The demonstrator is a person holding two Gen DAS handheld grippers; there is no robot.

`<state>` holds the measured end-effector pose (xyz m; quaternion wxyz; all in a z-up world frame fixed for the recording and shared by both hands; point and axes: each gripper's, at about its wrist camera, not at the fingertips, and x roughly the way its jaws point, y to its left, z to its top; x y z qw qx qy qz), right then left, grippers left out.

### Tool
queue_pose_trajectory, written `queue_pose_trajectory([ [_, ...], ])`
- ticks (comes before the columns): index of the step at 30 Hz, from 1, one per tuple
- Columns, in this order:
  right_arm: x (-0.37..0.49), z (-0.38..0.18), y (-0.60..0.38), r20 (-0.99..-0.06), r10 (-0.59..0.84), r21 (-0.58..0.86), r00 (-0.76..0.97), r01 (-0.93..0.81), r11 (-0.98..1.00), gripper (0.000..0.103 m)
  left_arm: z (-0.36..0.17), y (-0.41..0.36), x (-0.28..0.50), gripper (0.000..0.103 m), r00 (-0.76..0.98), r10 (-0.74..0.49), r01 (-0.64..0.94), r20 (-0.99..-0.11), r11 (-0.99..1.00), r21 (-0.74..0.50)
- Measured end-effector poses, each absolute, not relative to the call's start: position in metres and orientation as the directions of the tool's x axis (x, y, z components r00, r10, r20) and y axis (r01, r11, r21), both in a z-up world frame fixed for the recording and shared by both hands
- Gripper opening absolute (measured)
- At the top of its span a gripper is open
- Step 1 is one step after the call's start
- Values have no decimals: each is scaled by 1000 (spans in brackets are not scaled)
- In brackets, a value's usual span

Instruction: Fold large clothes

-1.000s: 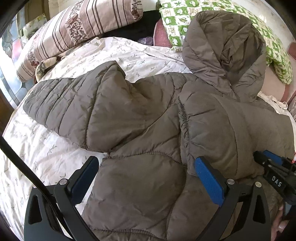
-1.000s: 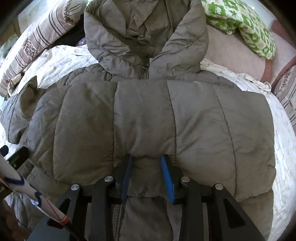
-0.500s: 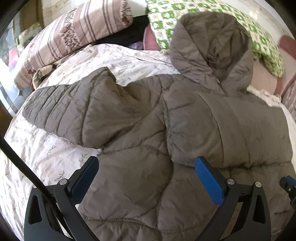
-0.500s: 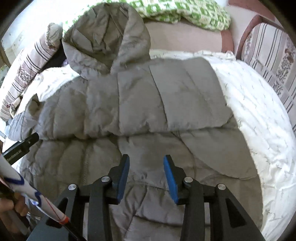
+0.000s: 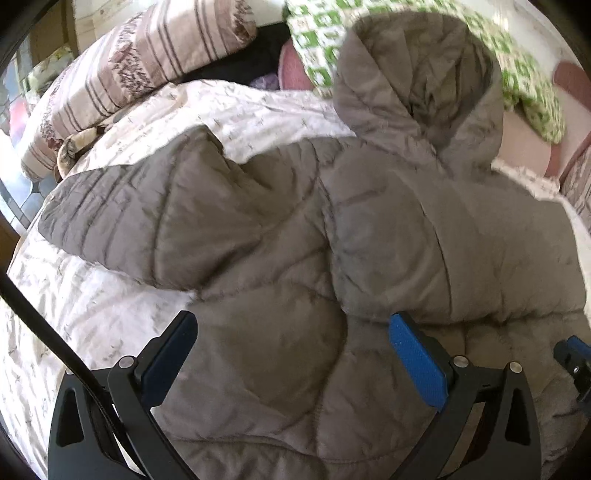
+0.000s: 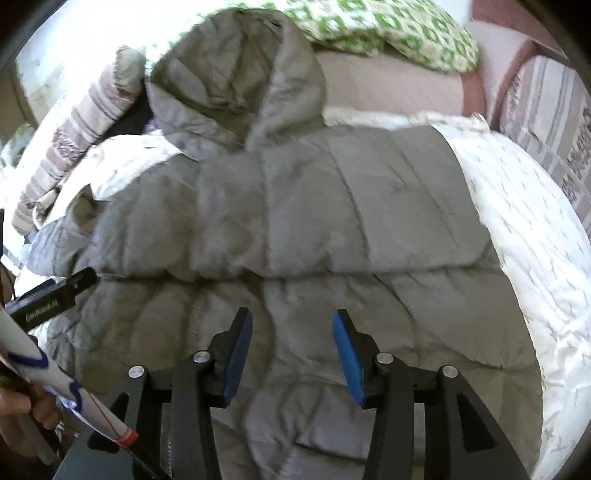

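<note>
A large grey-brown hooded puffer jacket [image 5: 280, 258] lies on the bed, hood [image 5: 421, 85] toward the pillows. Its right sleeve is folded across the chest [image 6: 369, 206]; its left sleeve [image 5: 122, 214] stretches out to the left. My left gripper [image 5: 291, 354] is open and empty above the jacket's lower left part. My right gripper [image 6: 291, 354] is open and empty above the jacket's lower middle. A finger of the left gripper shows at the left of the right wrist view [image 6: 51, 295].
The jacket lies on a white patterned bedspread [image 5: 92, 314]. A striped pillow [image 5: 147, 62] and a green-and-white pillow [image 6: 388, 29] lie at the head. A striped cushion [image 6: 546, 122] stands at the right. A white handle and hand [image 6: 33, 398] are at lower left.
My right gripper has let go of the folded sleeve, opened and drawn back and up from the jacket. My left gripper stays open and has shifted slightly.
</note>
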<state>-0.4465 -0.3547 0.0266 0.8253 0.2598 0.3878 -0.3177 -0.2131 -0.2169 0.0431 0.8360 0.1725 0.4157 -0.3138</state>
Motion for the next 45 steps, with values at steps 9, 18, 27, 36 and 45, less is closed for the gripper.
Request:
queue_pose_trajectory([
  [9, -414, -2, -339, -868, -287, 81, 406, 685, 724, 62, 57, -191, -177, 103, 470, -386, 617, -794, 787, -18],
  [18, -415, -5, -333, -867, -295, 66, 401, 680, 731, 70, 70, -113, -87, 103, 544, -348, 459, -764, 885, -76],
  [27, -412, -8, -333, -865, -308, 44, 397, 670, 741, 73, 51, -3, 30, 83, 520, -361, 184, -774, 932, -311],
  [36, -412, -10, -333, -862, -309, 41, 402, 663, 748, 76, 22, 53, 97, 71, 494, -509, 43, -705, 824, -565],
  [45, -410, -10, -335, -861, -309, 44, 405, 664, 746, 76, 16, 37, 121, 50, 581, -473, 20, -662, 822, -569],
])
